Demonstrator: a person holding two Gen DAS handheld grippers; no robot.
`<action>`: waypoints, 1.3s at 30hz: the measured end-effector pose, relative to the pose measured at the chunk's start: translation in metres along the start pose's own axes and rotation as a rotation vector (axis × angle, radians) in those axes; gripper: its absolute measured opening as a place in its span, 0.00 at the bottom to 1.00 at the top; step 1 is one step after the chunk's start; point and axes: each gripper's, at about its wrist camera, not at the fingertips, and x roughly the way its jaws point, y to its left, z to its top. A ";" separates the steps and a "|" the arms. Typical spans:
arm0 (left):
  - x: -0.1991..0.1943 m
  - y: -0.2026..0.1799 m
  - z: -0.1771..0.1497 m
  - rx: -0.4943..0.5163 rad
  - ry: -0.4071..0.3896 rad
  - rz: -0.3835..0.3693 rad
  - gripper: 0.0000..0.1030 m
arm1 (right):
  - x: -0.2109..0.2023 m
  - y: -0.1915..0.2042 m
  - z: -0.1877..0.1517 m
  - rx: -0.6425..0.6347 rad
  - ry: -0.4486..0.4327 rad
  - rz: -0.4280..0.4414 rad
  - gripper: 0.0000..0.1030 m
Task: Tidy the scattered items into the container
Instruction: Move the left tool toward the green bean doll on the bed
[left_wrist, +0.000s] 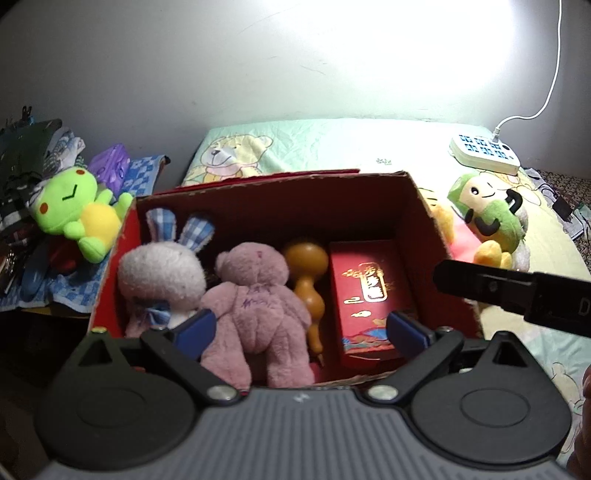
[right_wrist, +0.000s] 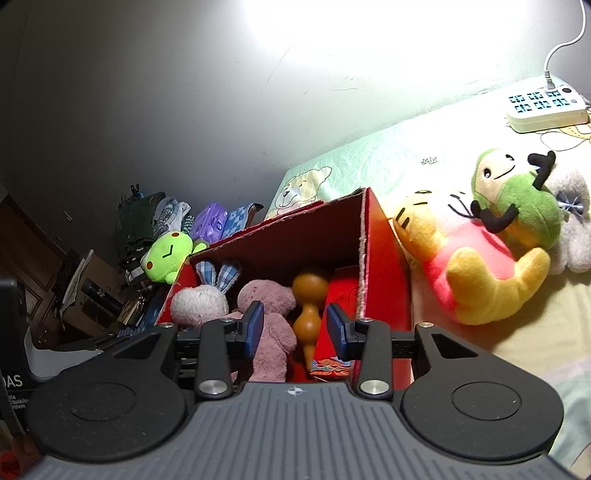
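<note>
Red cardboard box (left_wrist: 424, 236) sits on the bed, already holding a rabbit plush (left_wrist: 162, 273), a pink bear (left_wrist: 255, 302), a gourd (left_wrist: 308, 280) and a red packet (left_wrist: 369, 291). The left gripper (left_wrist: 301, 328) hangs spread and empty above the bear. The right gripper (right_wrist: 295, 330) is partly parted, gripping nothing. Outside lie the yellow bear plush (right_wrist: 476, 273) and the green-hooded doll (right_wrist: 517, 206), just right of the box wall, nearer the right hand; the yellow bear's body seems to run obliquely away from the box. The green frog (left_wrist: 77, 210) lies left, nearer the left hand.
</note>
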 end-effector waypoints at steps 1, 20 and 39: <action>0.000 -0.006 0.002 0.002 -0.002 -0.009 0.96 | -0.005 -0.006 0.002 0.010 -0.008 -0.002 0.40; 0.019 -0.143 0.025 0.118 -0.033 -0.165 0.96 | -0.064 -0.145 0.021 0.201 -0.062 -0.098 0.40; 0.102 -0.191 0.065 -0.041 0.017 -0.269 0.97 | -0.048 -0.200 0.081 0.168 -0.064 -0.083 0.41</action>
